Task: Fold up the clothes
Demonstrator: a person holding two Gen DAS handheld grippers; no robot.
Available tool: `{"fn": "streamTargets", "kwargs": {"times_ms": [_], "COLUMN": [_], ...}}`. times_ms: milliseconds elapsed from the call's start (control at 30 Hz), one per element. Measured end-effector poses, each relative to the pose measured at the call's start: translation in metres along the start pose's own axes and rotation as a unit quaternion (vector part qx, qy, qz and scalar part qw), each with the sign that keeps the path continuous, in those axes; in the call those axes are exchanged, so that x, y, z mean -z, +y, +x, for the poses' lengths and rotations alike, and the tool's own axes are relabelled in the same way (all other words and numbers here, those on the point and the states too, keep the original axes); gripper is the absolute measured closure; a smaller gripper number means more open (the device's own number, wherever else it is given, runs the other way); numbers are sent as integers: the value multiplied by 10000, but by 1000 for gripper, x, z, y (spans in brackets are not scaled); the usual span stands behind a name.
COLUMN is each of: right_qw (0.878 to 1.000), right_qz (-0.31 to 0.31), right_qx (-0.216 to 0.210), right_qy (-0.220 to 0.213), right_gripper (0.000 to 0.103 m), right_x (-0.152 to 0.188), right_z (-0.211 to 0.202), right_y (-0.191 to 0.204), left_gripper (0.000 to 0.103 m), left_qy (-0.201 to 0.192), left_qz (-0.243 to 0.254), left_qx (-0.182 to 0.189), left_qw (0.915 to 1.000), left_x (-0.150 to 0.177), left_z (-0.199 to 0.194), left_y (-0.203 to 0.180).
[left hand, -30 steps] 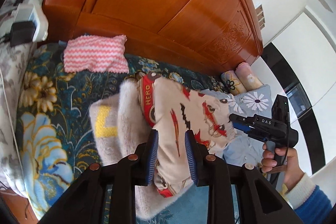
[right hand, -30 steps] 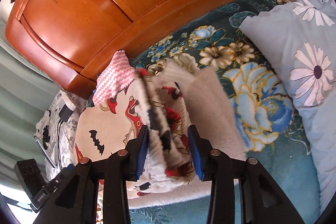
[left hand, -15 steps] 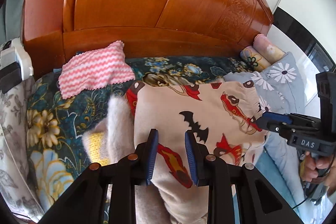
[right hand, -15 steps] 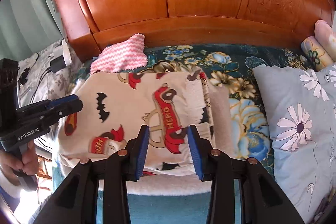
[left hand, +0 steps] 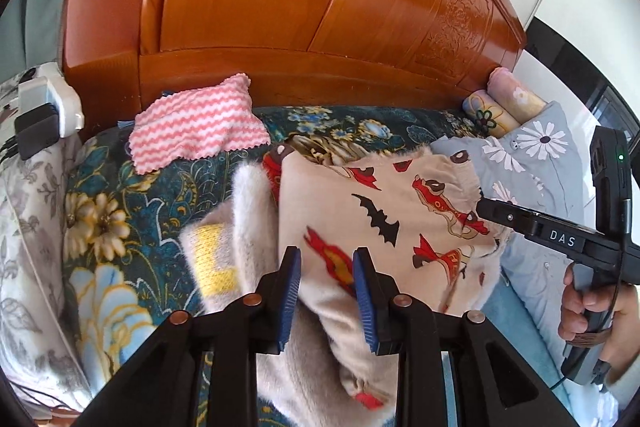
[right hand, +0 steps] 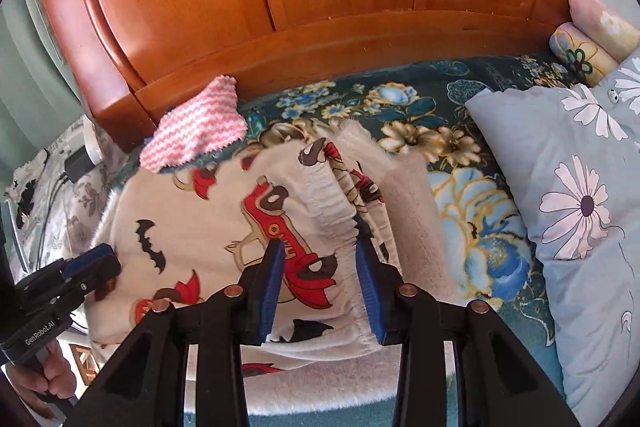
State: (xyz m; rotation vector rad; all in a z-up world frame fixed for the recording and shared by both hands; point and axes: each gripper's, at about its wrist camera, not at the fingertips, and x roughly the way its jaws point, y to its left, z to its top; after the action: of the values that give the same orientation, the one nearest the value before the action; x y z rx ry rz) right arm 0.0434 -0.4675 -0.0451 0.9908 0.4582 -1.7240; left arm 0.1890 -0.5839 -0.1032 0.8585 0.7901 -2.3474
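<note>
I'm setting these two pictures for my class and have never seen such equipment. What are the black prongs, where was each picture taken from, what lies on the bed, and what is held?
There is no robot: a person holds a two-finger gripper in each hand. A wide-angle camera on each looks along its fingers, so the black prongs are the left gripper in one picture and the right gripper in the other. Each view also catches the other gripper at its edge.

On the floral bedspread, below a wooden headboard, a cream printed garment with bats and red cars lies over a fluffy cream garment. A pink zigzag cloth and a daisy pillow lie nearby.

The printed garment sits between both grippers' fingers; whether they clamp it is unclear.
</note>
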Motion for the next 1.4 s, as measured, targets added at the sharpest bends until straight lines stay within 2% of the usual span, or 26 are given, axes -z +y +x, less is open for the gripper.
{"fn": "streamTargets", "kwargs": {"times_ms": [167,233,367,433,667,733,833,900,1133,1400], "right_qw": [9988,9978,9950,9943,9983,9980,9970,9965,9921,9902], "right_qz": [417,616,980,1041,369,232,200,231,377,376], "right_qx": [-83,12,157,219,460,585,739,787,1076,1150], "right_qy": [-258,-237,-109,-27,35,-12,-99,-188,-521,-693], "right_gripper": [64,64,64,63,32,30,16,11,10,10], "right_x": [39,61,102,118,139,142,149,154,165,166], "right_z": [-33,-38,-38,-37,-47,-52,-56,-58,-66,-75], "right_y": [2,3,10,17,45,50,53,53,52,53], "left_gripper": [61,59,41,37,7,0,0,0,0,0], "left_qy": [-99,27,178,197,135,102,37,40,25,-61], "left_qz": [-191,-278,-369,-384,-547,-501,-365,-358,-313,-275], "left_qx": [-134,-203,-332,-417,-706,-765,-837,-894,-978,-1306], "left_qw": [9997,9994,9986,9982,9959,9958,9958,9953,9947,9910], "left_x": [23,37,57,65,83,87,94,97,103,106], "left_z": [-37,-40,-39,-40,-42,-43,-44,-43,-41,-46], "left_y": [1,-5,-16,-21,-31,-33,-37,-37,-38,-41]}}
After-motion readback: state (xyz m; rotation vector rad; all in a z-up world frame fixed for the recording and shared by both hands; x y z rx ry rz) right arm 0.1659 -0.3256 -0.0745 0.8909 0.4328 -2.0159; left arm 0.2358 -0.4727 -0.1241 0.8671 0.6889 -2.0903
